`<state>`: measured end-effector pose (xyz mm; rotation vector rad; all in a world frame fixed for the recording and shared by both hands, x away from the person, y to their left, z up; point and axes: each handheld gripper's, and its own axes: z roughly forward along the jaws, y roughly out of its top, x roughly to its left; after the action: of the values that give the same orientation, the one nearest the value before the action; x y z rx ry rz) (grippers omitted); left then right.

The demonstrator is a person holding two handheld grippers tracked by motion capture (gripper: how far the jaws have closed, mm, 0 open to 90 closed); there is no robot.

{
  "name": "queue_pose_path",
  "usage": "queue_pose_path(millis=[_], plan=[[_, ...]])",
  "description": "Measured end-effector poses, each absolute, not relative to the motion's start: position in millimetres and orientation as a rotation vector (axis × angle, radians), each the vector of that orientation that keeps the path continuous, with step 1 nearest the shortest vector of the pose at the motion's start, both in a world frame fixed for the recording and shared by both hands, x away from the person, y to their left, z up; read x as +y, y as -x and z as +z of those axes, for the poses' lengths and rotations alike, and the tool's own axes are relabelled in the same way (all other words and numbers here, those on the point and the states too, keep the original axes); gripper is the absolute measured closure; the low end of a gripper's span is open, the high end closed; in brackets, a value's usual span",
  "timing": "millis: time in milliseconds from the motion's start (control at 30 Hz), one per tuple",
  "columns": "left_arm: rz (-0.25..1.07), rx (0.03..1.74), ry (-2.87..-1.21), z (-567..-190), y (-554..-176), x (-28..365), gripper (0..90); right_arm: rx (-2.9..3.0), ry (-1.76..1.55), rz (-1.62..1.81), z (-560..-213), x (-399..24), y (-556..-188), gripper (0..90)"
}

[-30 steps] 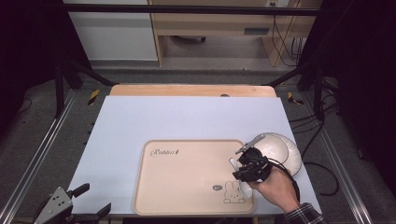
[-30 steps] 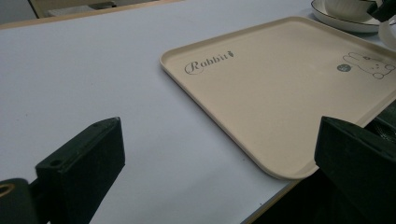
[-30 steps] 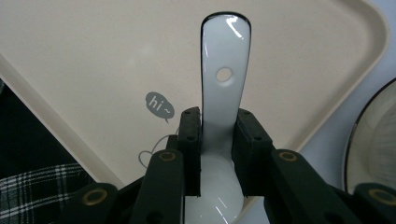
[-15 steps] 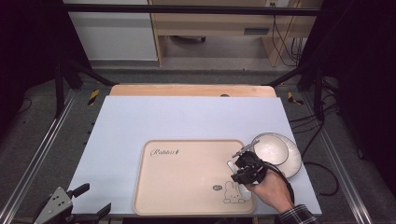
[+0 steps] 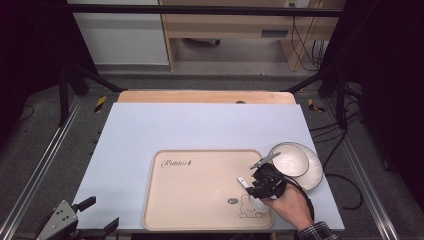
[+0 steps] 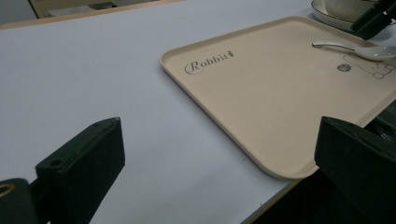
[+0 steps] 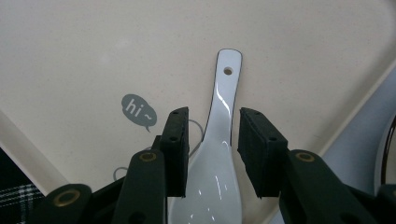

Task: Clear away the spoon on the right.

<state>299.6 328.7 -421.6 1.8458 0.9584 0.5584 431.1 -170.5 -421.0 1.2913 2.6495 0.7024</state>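
A white ceramic spoon point(image 7: 226, 88) lies on the beige "Rabbit" tray point(image 5: 200, 200), bowl end towards the hand, near the tray's rabbit drawing. My right gripper point(image 7: 212, 121) straddles the spoon. Its jaws have just been opening, and there is a gap between each pad and the spoon. From above, the right gripper point(image 5: 260, 192) sits at the tray's right near corner, with the spoon handle point(image 5: 243, 182) poking out to its left. My left gripper point(image 5: 98, 214) rests at the table's near left edge, jaws wide apart with nothing between them. Its own view looks across to the tray point(image 6: 261, 93) and spoon point(image 6: 359, 49).
A white bowl point(image 5: 292, 160) stands on a dark-rimmed plate point(image 5: 312, 175) just right of the tray, close to the right hand. The pale blue table top point(image 5: 200, 125) stretches beyond the tray. A wooden strip point(image 5: 205, 96) runs along its far edge.
The right hand has shifted slightly towards the tray's near right corner. The left gripper has stayed put.
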Motion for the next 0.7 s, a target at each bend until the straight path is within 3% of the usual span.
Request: queue_pose_path(millis=[500,700], plan=[[0.559,0.957,-1.848,-422,-299,328,1.3,2.57,-1.177,0.824,-432,-161,-414,90.0],[0.559,0.956,-1.849,-422,-299,328,1.4,2.556,-1.192,0.817,-441,-157,-412,90.0]])
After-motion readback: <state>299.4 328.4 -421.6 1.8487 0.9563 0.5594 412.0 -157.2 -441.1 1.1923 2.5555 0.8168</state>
